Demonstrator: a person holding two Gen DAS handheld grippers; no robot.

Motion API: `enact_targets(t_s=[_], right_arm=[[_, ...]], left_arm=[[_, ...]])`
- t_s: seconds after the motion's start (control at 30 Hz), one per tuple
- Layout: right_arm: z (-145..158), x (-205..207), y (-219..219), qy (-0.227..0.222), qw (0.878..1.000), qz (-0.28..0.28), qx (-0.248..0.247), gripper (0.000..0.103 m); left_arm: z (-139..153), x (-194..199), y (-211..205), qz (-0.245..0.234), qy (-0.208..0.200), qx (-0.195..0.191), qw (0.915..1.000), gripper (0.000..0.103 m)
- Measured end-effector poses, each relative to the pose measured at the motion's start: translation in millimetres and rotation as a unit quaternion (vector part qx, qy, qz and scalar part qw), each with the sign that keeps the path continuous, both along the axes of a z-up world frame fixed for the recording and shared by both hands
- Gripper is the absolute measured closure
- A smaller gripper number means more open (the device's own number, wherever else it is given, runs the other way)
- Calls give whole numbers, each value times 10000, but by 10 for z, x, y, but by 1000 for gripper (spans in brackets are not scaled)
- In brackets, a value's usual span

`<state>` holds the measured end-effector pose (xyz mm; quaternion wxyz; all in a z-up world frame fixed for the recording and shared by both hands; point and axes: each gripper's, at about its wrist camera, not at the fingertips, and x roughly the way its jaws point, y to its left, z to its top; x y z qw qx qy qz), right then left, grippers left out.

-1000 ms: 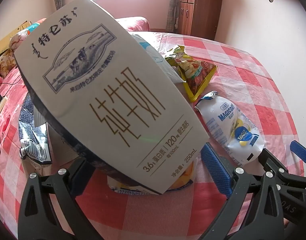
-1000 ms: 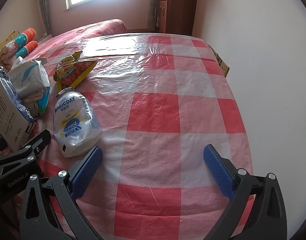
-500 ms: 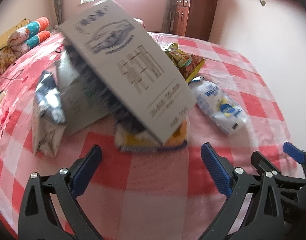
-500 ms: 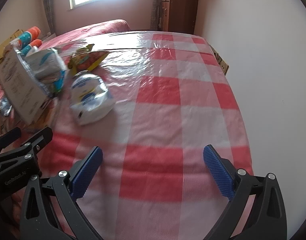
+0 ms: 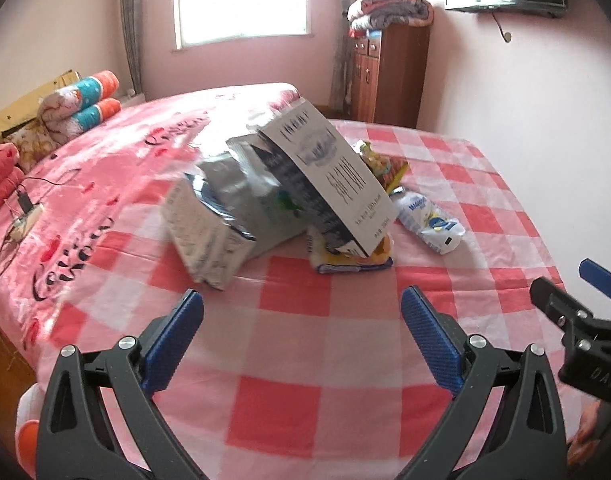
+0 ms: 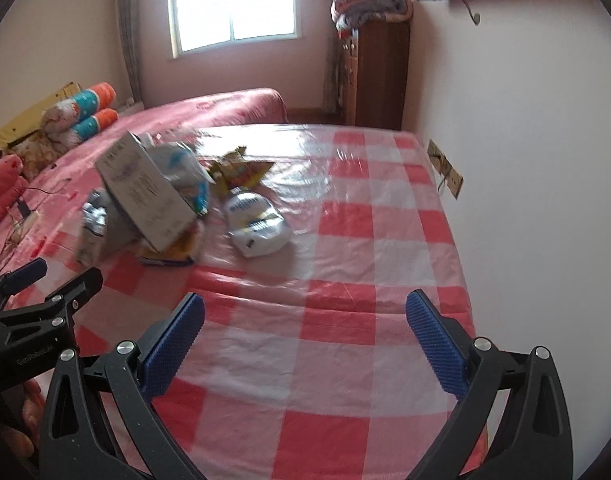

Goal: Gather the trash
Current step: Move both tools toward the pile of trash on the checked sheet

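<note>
Trash pile heaped on checkered desk, well ahead of both tongs; left tongs wide, empty; right tongs wide, empty.

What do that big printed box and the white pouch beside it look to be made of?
The box looks like matte printed cardboard: flat stiff panels, a silvery torn inner bag showing. The white pouch seems soft glossy plastic film: it crinkles and glints. Both are somewhat blurred.

Desk under red-and-white checked cloth; on it a tilted milk carton, silver box, yellow packet, white pouch, snack bag; pink bed alongside
</note>
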<state>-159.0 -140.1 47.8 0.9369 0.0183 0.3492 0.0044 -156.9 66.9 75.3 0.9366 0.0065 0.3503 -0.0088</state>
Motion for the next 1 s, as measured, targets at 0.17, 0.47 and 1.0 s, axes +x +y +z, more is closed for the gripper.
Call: enact_targets(t_s=[0.17,0.47,1.0], right_arm=[[180,-158,106,-318,9994,73,-122,4],[368,-404,297,-664,9967,130,-456,4],[226,-607,357,-724,9951,214,-641,4]], left_arm=[[148,-169,168,49,-40,-158,9999,4],[182,-266,316,157,-196,-424,9988,4],[84,-513,747,434,-146,-550,9974,4]])
